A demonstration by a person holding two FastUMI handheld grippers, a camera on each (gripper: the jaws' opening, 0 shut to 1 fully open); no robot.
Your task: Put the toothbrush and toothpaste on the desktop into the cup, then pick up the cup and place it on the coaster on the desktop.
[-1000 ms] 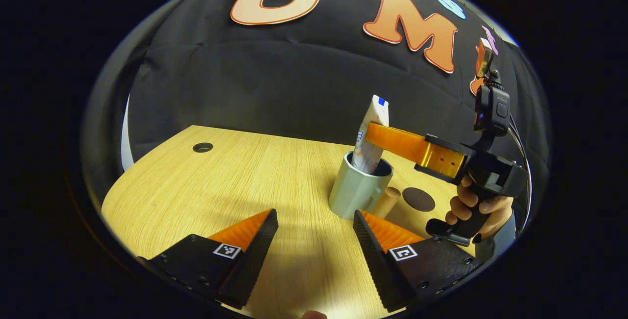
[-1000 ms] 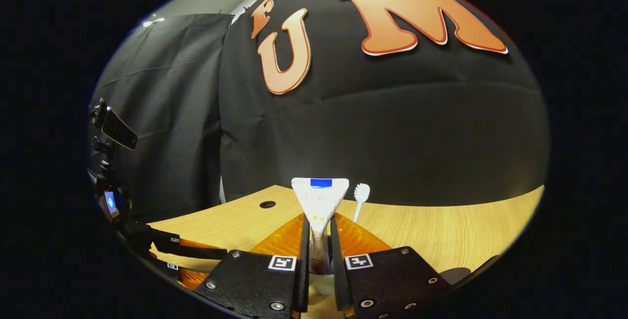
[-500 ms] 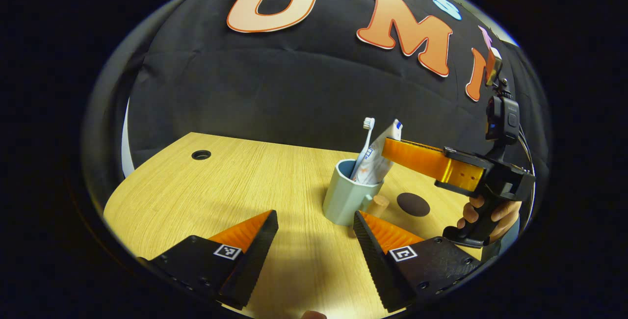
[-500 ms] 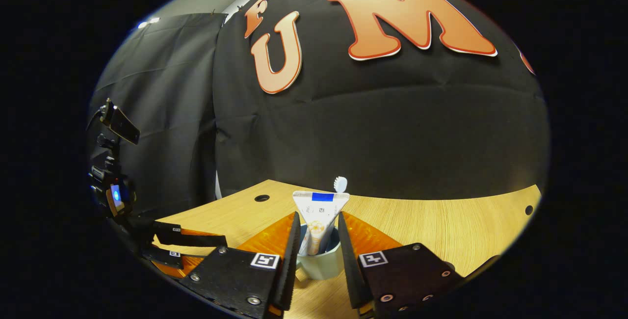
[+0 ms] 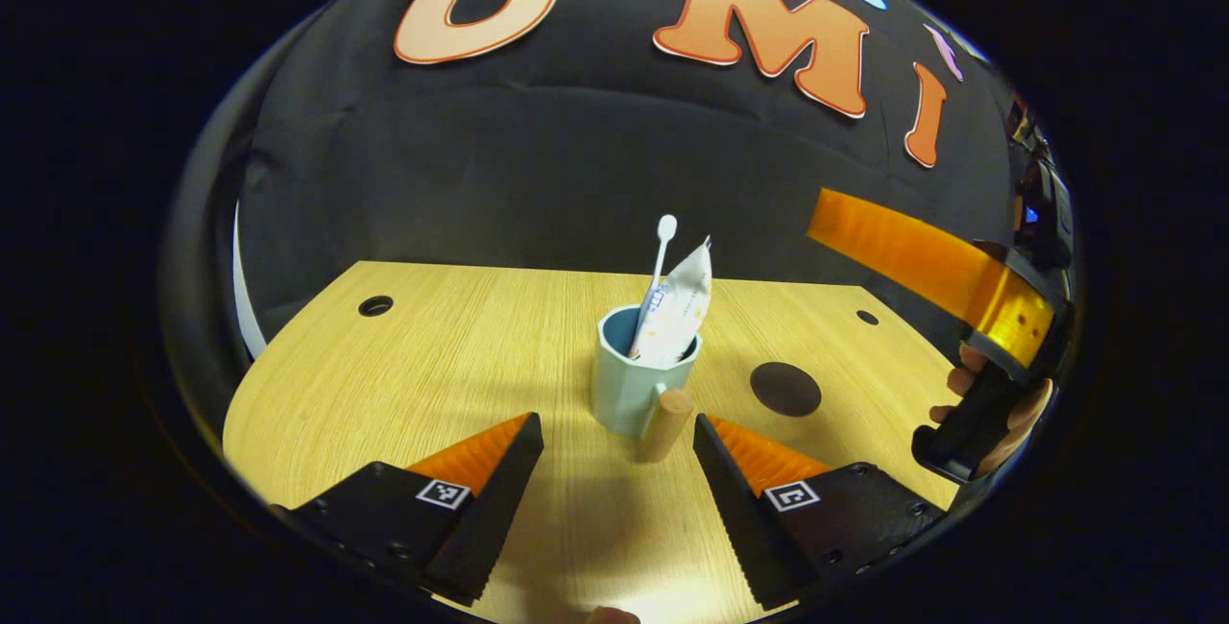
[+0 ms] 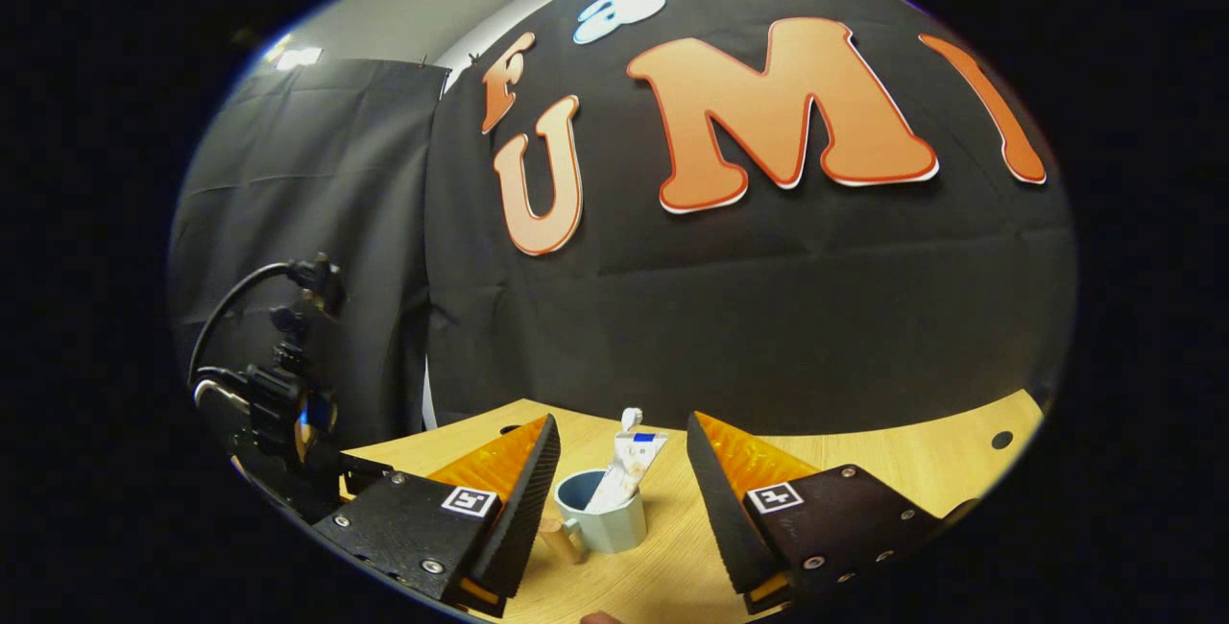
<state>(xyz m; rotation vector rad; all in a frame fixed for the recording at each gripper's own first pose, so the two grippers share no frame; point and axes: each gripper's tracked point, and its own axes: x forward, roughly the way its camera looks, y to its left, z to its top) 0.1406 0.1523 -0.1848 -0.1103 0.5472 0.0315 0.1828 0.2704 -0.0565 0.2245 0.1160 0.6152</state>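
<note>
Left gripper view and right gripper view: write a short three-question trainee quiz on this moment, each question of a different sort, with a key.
1. True or false: the toothpaste and toothbrush stand in the cup.
2. The cup's wooden handle points: A) toward the left claw; B) toward the booth wall; C) straight up.
3. Fill in: the cup stands beside, not on, the dark round ____.

Key: 1 true; 2 A; 3 coaster.

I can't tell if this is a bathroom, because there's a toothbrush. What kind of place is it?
Probably not a bathroom: it looks like a recording booth. A black cloth wall hangs behind a wooden desk, and the cup with the toothbrush and toothpaste stands on the desk near a coaster.
</note>
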